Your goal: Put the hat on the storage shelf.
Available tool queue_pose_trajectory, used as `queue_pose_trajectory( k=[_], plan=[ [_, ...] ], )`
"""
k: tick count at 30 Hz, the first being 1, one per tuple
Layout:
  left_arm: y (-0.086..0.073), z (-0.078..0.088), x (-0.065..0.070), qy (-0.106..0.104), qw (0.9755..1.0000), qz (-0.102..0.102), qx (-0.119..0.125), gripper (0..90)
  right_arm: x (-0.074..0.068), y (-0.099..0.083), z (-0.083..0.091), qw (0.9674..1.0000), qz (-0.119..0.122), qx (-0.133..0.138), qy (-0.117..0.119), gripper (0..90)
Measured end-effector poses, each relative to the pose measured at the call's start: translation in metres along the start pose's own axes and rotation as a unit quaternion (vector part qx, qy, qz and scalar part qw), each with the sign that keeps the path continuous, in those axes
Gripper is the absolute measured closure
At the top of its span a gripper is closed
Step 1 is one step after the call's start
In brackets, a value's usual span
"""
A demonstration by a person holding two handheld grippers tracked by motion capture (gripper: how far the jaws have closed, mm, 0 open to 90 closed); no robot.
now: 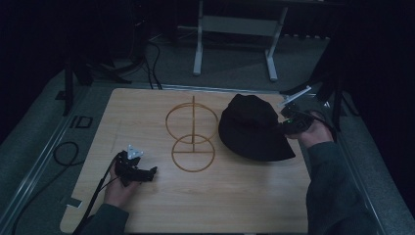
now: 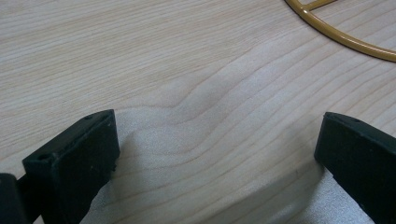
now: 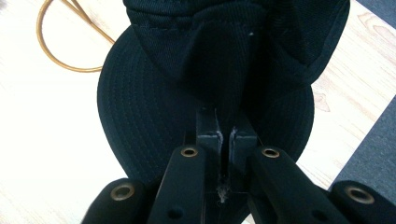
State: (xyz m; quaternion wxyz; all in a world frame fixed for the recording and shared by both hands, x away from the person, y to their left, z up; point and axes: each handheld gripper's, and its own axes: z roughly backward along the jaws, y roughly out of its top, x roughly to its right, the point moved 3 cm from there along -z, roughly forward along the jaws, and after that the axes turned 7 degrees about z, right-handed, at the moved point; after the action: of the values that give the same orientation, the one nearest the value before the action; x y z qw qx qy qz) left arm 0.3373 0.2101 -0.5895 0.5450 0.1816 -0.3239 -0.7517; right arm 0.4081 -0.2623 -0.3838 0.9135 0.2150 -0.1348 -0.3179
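A black bucket hat [image 1: 252, 127] lies on the right part of the wooden table [image 1: 205, 205], brim down. My right gripper [image 1: 285, 125] comes at it from the right edge, and its jaws are shut on a fold of the hat's fabric [image 3: 224, 84] just above the brim [image 3: 140, 121]. Left of the hat stands a gold wire stand [image 1: 192, 133] made of two rings on a post. My left gripper [image 1: 150, 173] rests low on the table near the front left, open, with only bare wood between its jaws [image 2: 217, 140]. A curve of the gold ring [image 2: 341, 39] lies ahead of it.
A black cable [image 1: 63, 152] loops on the grey floor to the table's left. The white legs of a desk frame [image 1: 198, 49] stand behind the table. Dark stands flank the far corners. Bare wood stretches across the table's front between the person's two forearms.
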Motion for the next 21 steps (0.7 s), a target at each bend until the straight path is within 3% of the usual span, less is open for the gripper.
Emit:
queue_pose_trajectory(
  k=[9, 21],
  plan=[
    [0.0, 0.0, 0.0, 0.0, 1.0, 0.001, 0.0, 0.3, 0.001, 0.005, 0.008, 0.9999, 0.008, 0.01, -0.002, 86.8],
    [0.0, 0.0, 0.0, 0.0, 1.0, 0.001, 0.0, 0.3, 0.004, 0.009, 0.021, 0.9995, 0.001, 0.032, -0.004, 86.8]
  ],
)
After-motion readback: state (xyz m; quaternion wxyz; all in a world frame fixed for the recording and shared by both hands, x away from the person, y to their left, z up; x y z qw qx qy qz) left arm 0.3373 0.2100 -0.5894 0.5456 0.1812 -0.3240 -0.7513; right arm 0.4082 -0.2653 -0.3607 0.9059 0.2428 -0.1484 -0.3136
